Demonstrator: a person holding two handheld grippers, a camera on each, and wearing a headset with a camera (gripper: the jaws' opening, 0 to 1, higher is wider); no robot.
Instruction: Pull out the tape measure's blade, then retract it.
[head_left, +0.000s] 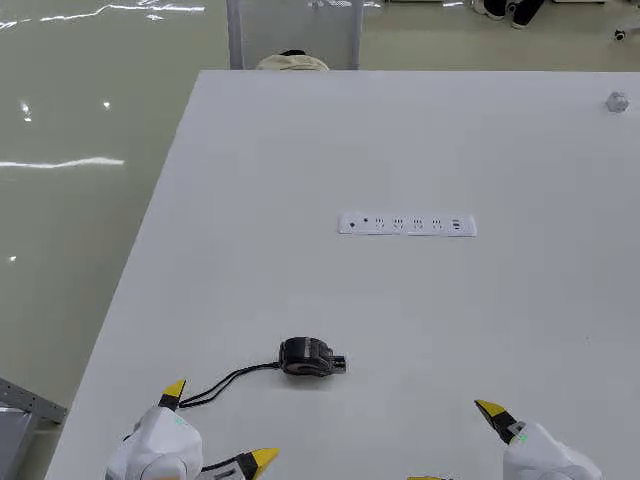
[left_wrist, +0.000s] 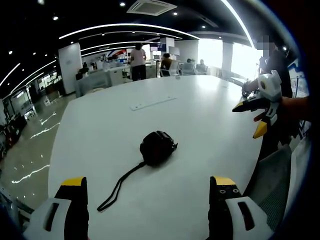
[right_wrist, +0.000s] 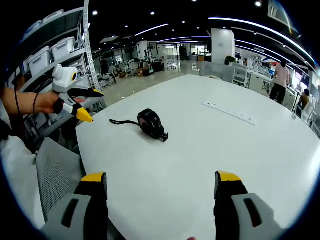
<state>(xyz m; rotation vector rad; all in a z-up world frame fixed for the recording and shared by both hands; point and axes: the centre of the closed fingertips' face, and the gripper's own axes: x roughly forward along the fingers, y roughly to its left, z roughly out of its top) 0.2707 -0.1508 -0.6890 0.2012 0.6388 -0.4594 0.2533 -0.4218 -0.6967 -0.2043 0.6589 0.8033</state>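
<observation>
tape measure (head_left: 311, 357) on table (head_left: 300, 150) near front edge, strap (head_left: 225, 383) trailing left; power strip (head_left: 407, 225) behind.

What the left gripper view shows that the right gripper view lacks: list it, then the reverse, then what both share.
Left gripper view, not the right: the right gripper, open, held by a hand beside the table's edge, and a ceiling air vent.
Right gripper view, not the left: the left gripper, open, and shelves with storage bins.
Both: the tape measure lying on the white table with no blade drawn out, its black strap trailing, and the power strip beyond.
</observation>
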